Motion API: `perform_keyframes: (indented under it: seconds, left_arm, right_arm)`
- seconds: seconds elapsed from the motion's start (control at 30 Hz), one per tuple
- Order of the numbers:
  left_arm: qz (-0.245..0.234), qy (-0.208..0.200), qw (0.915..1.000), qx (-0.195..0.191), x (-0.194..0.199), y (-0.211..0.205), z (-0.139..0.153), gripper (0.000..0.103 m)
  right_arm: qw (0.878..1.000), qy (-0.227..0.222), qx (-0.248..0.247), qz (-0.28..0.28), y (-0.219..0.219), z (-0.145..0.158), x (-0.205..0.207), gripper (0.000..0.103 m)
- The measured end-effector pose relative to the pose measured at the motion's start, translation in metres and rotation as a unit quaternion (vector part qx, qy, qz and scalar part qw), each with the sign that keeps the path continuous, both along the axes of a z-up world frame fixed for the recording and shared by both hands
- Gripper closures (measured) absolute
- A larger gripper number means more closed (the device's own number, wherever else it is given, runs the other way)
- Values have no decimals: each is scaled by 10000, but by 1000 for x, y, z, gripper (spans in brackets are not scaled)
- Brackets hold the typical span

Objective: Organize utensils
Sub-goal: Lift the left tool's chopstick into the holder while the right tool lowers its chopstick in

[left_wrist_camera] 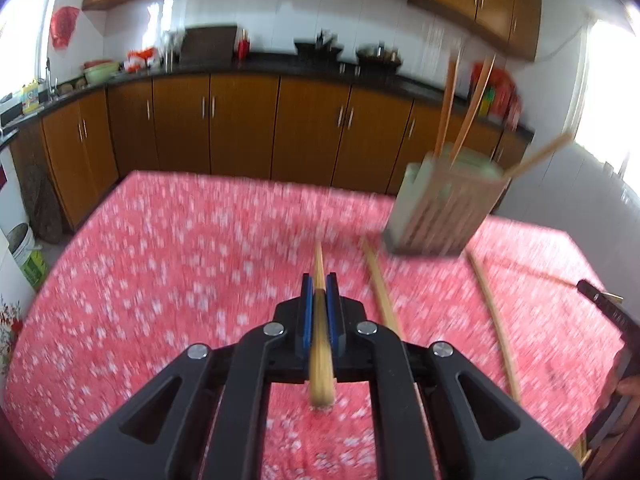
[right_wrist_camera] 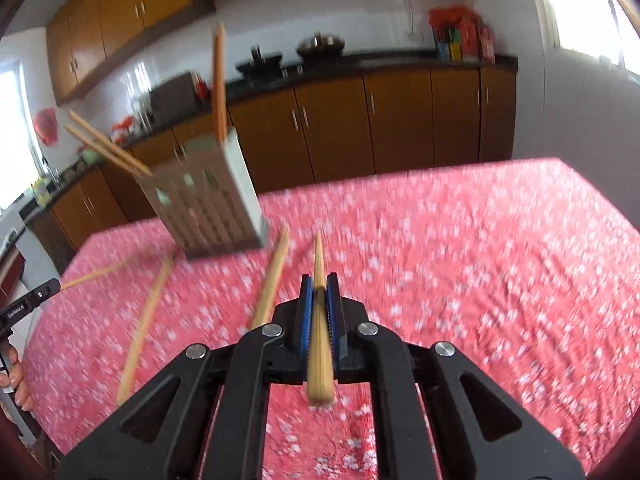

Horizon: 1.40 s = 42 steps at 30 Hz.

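Setting: a kitchen with wooden cupboards; a desk (left_wrist_camera: pixel 160 264) under a red flowered cloth fills the lower half of both blurred views.

Left tongs (left_wrist_camera: pixel 319 288): clamped narrow on one chopstick (left_wrist_camera: pixel 319 264) — the stick runs lengthwise between the blue pads, thin end pointing ahead, thick end back toward the camera.

Right tongs (right_wrist_camera: pixel 319 288): pinched the same way on a second chopstick (right_wrist_camera: pixel 319 260), also lying along the line the tongs point.

Holder (left_wrist_camera: pixel 444 208): a pale slotted box standing on the desk between the two tongs, with several sticks already leaning out of its open top.

Key relation: from the left tongs the holder lies ahead and to the right; from the right tongs, where it shows as the holder (right_wrist_camera: pixel 212 204), it lies ahead and to the left. Neither hand looks clearly nearer. Each held stick points forward and slightly down, so I judge it must be tipped more upright to drop into the top.

Loose sticks: two more (left_wrist_camera: pixel 382 292) lie flat on the cloth in front of the holder — not yet picked up.

Other hand: the tip of the right tongs shows at the far right edge of the left view.
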<state>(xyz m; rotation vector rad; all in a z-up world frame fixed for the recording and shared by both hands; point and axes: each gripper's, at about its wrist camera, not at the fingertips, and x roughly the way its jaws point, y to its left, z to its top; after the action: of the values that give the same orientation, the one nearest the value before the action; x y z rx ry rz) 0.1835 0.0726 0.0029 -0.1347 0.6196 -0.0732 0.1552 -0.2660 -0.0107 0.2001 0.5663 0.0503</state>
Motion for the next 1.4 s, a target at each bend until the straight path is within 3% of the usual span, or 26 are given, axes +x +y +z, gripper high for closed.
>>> perform_keyframes:
  seconds: [0.2,0.53,0.9,1.13,1.4]
  left_arm:
    - [-28,-486,9988,-81,-2,-1,39,95]
    - [-399,-761,9962,-144,-3,-12,77,95]
    - [-1097,-1432,9832,-264,-8,-55,136,95]
    - [-915,-1872,9774,-362,15,-73,162,95]
    - [-871,-1602,9832,-120,53,-89,143,96]
  right_arm:
    - [9993,-363,-45,-18,0,25,-4,95]
    - [9962,-856,-32,168,15,66,4,95]
    - [9779,-2012,128,561,43,141,6,95]
    - [9681,-2455,148,474,51,152,19,95]
    - [9670,-2532,174,213,53,138,55,95]
